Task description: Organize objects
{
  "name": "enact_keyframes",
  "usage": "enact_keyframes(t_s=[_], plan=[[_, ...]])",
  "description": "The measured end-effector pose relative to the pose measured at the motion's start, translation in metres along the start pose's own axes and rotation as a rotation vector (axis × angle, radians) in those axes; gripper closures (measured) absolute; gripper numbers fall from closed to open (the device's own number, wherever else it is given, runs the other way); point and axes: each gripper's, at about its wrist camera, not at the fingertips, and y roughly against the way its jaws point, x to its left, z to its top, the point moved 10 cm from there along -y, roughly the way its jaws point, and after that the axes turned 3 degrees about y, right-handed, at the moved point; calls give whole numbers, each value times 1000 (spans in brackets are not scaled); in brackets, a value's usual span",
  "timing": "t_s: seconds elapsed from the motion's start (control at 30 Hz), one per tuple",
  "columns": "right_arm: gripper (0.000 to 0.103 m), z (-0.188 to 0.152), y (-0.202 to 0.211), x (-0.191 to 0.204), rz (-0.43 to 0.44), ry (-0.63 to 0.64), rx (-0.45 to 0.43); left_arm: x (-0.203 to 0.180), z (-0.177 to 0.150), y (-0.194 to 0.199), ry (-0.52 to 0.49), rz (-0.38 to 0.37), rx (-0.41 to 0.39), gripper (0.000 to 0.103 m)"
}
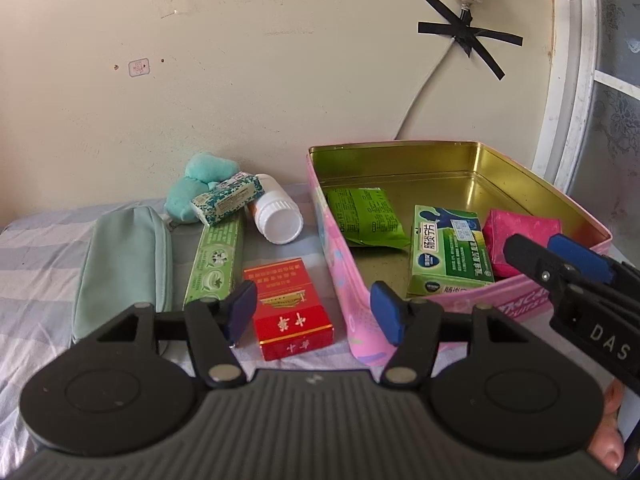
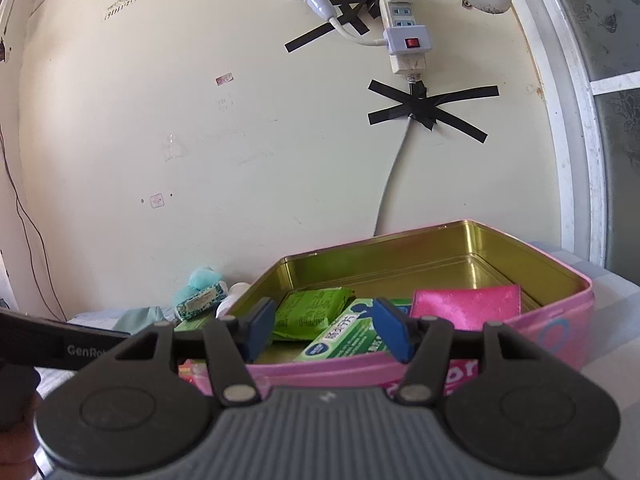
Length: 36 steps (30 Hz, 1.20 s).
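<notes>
A pink tin (image 1: 560, 200) with a gold inside stands open on the right. It holds a green packet (image 1: 366, 216), a green medicine box (image 1: 448, 252) and a pink pouch (image 1: 520, 236). A red cigarette pack (image 1: 288, 308) lies left of the tin. My left gripper (image 1: 314, 314) hangs open over it, its blue pads either side and clear of the pack. My right gripper (image 2: 324, 332) is open at the tin's near wall (image 2: 320, 368), with the medicine box (image 2: 344, 340) behind its pads and nothing held. It also shows at the right of the left wrist view (image 1: 548, 252).
Left of the tin lie a teal zip pouch (image 1: 124, 268), a green toothpaste box (image 1: 218, 264), a white bottle (image 1: 276, 216) on its side, a small patterned box (image 1: 228, 198) and a teal plush (image 1: 200, 188). A striped cloth (image 1: 40, 260) covers the surface. The wall with a taped cord (image 1: 424, 92) is close behind.
</notes>
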Motion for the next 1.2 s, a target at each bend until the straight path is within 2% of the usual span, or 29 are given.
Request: enact_keyframes(t_s=[0.23,0.37,0.63,0.77,0.97,1.2], plan=[[46,-10,19,15,15,3,18,8,-12,10,-1,9,3,38],[46,-22,20,28,33,29,49,16,-19,13,5,23,4,34],[46,-40,18,56,74,89,94,46,-38,9,36,72,35,34],[46,-48,16,72,99,128,115,71,-52,5,58,115,50,34],[46,-59,10,102,147,203,155,122,-70,1,149,178,79,34],[46,-71,-10,151,220,321,210,179,-74,7,262,244,34,34]])
